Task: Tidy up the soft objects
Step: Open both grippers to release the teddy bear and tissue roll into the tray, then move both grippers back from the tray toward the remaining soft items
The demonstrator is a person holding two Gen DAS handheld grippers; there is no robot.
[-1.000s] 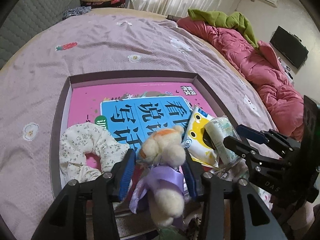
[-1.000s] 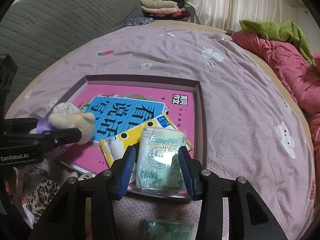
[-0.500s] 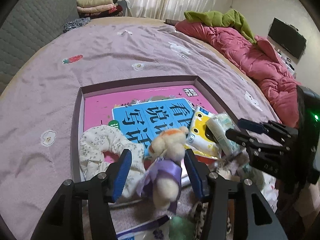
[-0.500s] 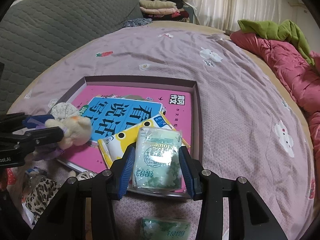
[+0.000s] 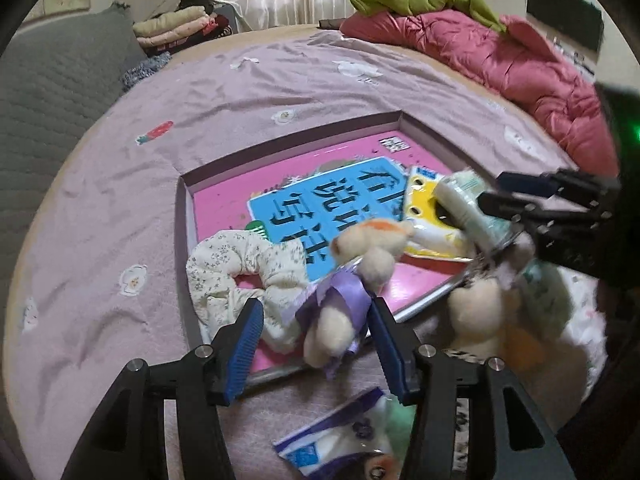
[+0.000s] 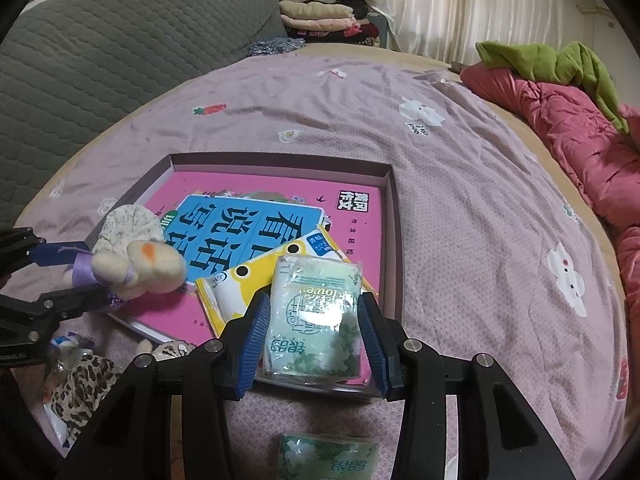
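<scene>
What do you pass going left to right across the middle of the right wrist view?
Plush toy → yellow tissue pack → green tissue pack → box's right wall → bunny print on the sheet.
</scene>
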